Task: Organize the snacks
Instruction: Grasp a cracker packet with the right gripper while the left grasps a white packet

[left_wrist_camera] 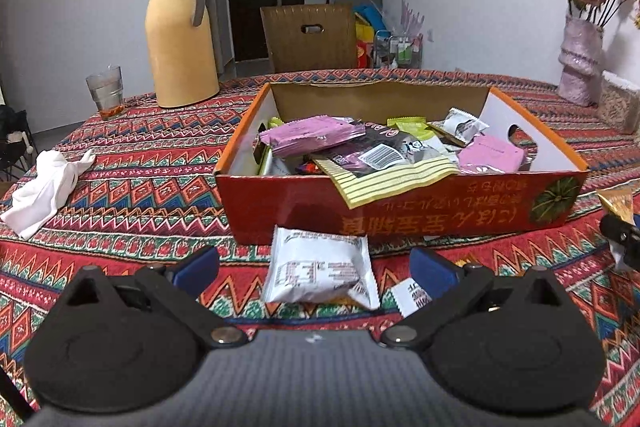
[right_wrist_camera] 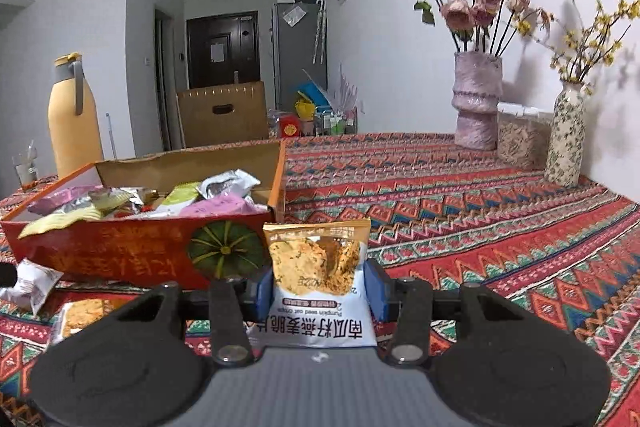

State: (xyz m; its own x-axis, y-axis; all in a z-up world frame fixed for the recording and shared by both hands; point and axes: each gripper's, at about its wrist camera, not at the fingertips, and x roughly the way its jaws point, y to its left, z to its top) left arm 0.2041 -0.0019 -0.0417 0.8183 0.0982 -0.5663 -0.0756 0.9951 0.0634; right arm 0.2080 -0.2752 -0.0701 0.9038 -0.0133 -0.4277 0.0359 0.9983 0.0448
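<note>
Patterned red cloth covers the counter (left_wrist_camera: 132, 163) where snack packets are being sorted into an orange cardboard box (left_wrist_camera: 400, 203).

White walls and a dark door stand behind; on the counter are a yellow thermos jug (left_wrist_camera: 180, 39), a drinking glass (left_wrist_camera: 106, 91) beside it, a crumpled white cloth (left_wrist_camera: 44, 187) and a pink vase of dried roses (right_wrist_camera: 478, 99). Mixed packets fill the box, a yellow-striped one (left_wrist_camera: 396, 179) draped over its near wall. Left gripper (left_wrist_camera: 316, 271): jaws spread wide and holding nothing, with a white snack packet (left_wrist_camera: 320, 269) lying on the cloth between them, just in front of the box. Right gripper (right_wrist_camera: 320, 285): jaws closed on an oat crisp packet (right_wrist_camera: 318, 271), held upright beside the box's right end, near its printed pumpkin (right_wrist_camera: 224, 247).
</note>
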